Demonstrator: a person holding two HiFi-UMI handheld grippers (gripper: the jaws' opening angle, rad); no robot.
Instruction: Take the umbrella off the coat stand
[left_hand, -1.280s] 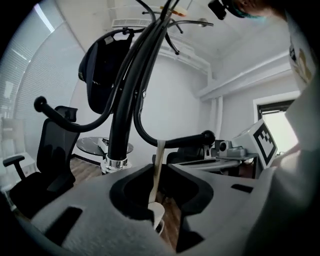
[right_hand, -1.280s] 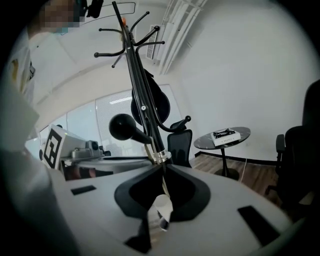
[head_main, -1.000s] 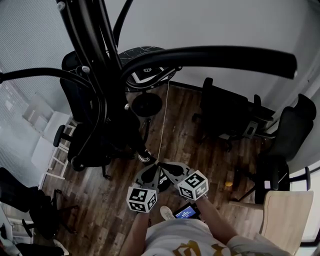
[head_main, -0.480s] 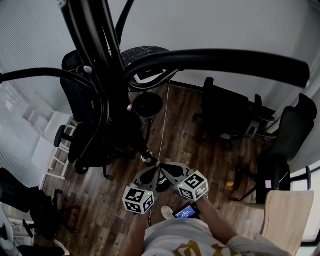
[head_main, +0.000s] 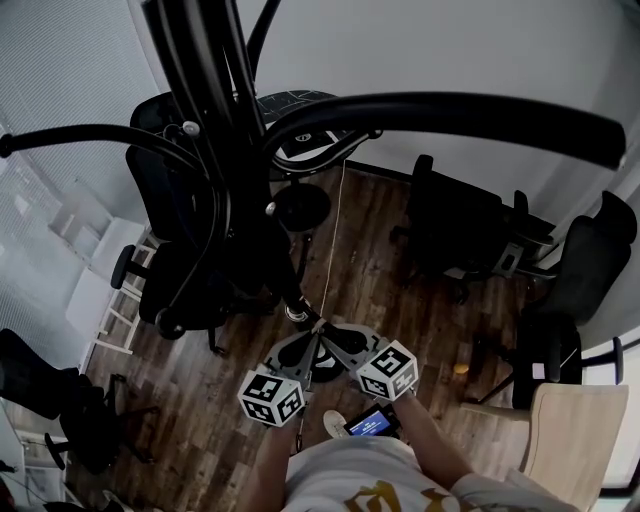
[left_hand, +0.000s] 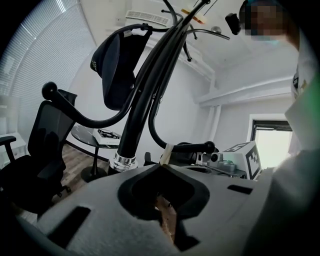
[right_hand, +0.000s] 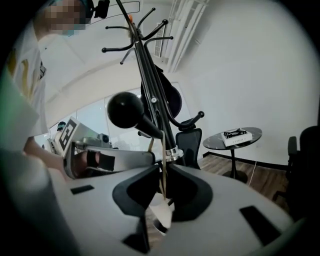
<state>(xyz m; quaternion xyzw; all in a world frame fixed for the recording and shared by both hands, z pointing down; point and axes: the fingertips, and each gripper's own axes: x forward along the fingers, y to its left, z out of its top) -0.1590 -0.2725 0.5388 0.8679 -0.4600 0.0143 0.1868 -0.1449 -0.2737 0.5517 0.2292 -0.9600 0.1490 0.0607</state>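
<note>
Left gripper (left_hand: 163, 169) and right gripper (right_hand: 162, 170) both pinch the thin cord (head_main: 331, 240) hanging from the coat stand (head_main: 205, 110); it is probably limp, light, slippery.

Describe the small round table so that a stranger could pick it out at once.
Find the tall black coat stand and look past its pole towards the white wall. There stands a small round dark-topped table on one thin stem with a disc foot. Unlike the black office chairs around it, it carries a flat black-and-white box.
</note>
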